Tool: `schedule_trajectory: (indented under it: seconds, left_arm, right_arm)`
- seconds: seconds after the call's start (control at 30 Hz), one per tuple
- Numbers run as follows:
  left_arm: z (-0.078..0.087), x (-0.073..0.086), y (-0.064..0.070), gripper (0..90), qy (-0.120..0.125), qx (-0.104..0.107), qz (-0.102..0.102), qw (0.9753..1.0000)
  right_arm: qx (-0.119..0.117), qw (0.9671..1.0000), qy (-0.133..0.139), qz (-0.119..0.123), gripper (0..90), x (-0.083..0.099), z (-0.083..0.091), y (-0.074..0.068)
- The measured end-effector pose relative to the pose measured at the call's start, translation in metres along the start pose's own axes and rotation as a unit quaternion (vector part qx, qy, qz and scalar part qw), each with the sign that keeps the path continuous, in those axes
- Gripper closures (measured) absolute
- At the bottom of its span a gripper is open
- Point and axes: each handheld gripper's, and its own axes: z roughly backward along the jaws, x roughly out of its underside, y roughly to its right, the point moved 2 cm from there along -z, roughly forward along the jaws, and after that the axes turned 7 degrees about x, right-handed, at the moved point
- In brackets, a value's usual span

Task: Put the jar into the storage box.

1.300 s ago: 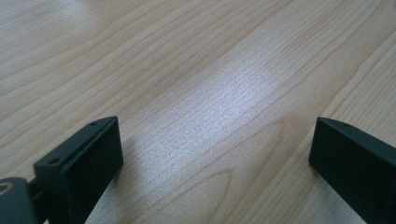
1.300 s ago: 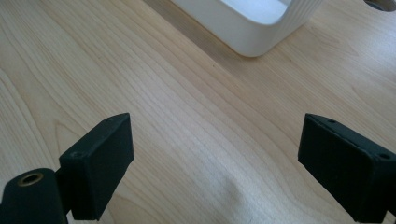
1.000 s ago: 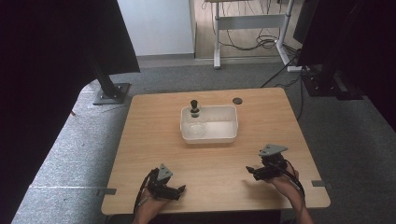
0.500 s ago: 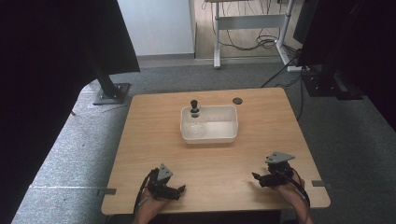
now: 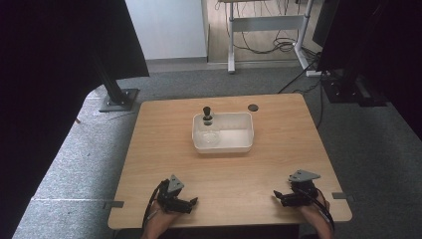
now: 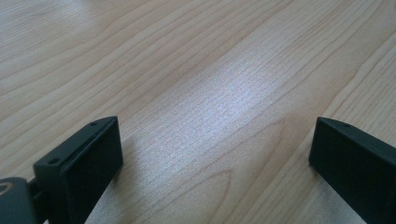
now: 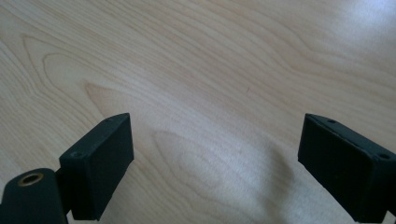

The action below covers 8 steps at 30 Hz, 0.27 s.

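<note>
Right gripper (image 5: 276,197) slides back toward the lower right corner of the bench (image 5: 278,164) and settles low, jaws spread, nothing between them. Left gripper (image 5: 193,202) sits lower left, likewise released. Nothing looks started, I'd say: the white tray (image 5: 234,143), frame centre, stands untouched, a dark knobbed object (image 5: 207,115) at its upper-left corner. Open wood lies between.
</note>
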Motion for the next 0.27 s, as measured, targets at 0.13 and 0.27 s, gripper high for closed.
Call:
schedule_trajectory:
  seconds: [0.13,0.27]
  left_arm:
    - [0.0000,0.0000,0.0000,2.5,0.000,0.000,0.000,1.0000]
    - [0.0000,0.0000,0.0000,2.4,0.000,0.000,0.000,1.0000]
  right_arm:
    - [0.004,0.9999,-0.013,-0.006,8.6,0.0056,-0.0008,-0.0018]
    - [0.009,0.9995,-0.012,-0.027,6.2,0.0104,-0.0004,-0.0020]
